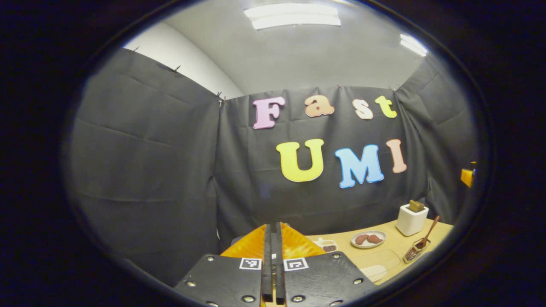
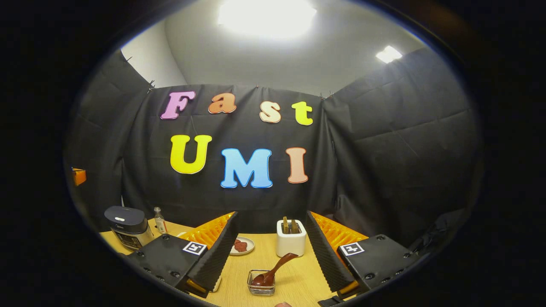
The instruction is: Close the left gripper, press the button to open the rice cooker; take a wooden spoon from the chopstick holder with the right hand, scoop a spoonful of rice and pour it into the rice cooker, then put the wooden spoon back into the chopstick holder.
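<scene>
left claw (image 1: pixel 273 264): black plates, screws, square markers, orange fingers | right claw (image 2: pixel 271 251): black ribbed pads, orange backs

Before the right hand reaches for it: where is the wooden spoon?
In the right gripper view, the wooden spoon stands in a small wire holder on the table, just before the white container.

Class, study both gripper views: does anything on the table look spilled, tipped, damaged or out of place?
Nothing stands out. The rice cooker sits upright with its lid down, the wooden spoon leans in its small holder, and the white block stands straight.
</scene>
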A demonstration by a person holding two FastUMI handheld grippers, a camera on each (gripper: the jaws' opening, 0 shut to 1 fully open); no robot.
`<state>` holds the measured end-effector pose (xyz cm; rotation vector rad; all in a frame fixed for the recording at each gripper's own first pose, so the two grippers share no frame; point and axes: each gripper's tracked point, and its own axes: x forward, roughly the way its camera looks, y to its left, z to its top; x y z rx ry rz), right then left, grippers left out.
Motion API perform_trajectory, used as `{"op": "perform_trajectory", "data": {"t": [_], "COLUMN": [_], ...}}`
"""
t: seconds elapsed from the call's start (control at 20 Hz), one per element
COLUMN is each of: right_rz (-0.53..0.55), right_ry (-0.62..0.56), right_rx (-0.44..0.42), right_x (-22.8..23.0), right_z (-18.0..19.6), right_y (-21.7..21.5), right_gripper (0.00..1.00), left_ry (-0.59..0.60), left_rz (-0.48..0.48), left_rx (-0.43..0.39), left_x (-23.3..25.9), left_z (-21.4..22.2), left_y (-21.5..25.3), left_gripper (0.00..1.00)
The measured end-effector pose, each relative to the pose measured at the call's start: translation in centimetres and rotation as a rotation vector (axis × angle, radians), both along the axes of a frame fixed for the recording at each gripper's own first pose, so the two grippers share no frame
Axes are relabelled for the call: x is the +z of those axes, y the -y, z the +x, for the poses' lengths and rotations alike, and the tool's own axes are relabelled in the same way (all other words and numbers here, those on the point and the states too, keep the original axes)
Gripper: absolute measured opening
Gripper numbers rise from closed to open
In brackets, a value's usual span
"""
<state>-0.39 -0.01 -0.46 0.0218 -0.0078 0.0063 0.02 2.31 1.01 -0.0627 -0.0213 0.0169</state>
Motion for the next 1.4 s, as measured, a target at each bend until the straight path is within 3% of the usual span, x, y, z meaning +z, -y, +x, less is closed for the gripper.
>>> {"op": "perform_trajectory", "data": {"t": [0.45, 0.9, 1.4], "right_rz": [-0.021, -0.063, -0.105], "right_ry": [-0.021, -0.045, -0.070], "right_rx": [-0.038, -0.109, -0.173], "right_x": [-0.5, -0.7, -0.8], "right_z": [-0.9, -2.4, -4.6], "right_y": [0.0, 0.8, 0.9], "right_gripper": [0.98, 0.98, 0.97], "left_ry": [-0.082, -0.201, -0.323], "left_rz": [-0.063, -0.103, -0.118], "left_rx": [-0.073, -0.155, -0.181], "left_x": [-2.3, -8.7, -17.1], "left_z": [5.3, 11.9, 16.1], "left_y": [-1.9, -1.1, 0.2], "left_gripper": [0.01, 0.01, 0.01]}}
